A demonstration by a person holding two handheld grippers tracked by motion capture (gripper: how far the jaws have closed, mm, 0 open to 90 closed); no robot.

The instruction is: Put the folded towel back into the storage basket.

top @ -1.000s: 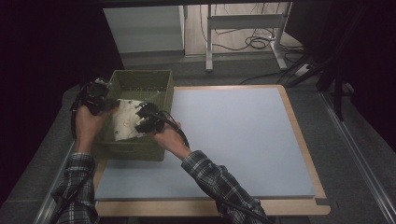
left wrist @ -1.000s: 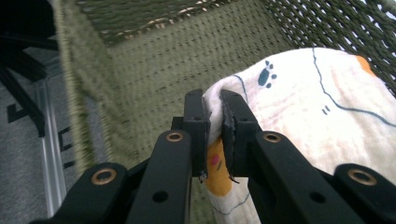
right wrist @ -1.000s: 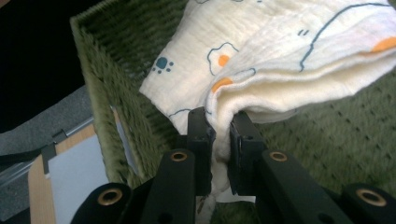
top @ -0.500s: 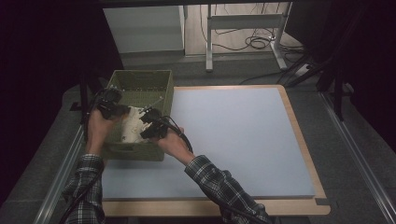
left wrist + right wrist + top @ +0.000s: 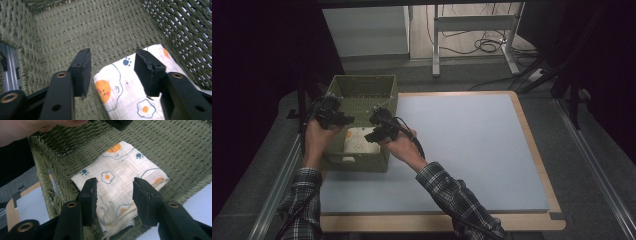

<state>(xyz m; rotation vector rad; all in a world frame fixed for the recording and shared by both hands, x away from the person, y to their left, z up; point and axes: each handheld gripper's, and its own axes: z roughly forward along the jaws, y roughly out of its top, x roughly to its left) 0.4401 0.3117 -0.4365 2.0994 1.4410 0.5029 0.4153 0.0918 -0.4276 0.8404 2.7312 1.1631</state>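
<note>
Both tongs, left and right, are just opening, half-spread and holding nothing, letting the folded cloth lie flat in the basket.

— What have I got in front of me?

— A folded cream cloth printed with fried eggs, orange faces and blue paw prints. I see it lying flat on the floor of the green woven basket, in the half nearer me.

— And the basket?

— Upright, open-topped, sitting at the desk's far left corner. From above, the cloth lies close to the basket's near wall, one corner reaching toward the middle.
</note>
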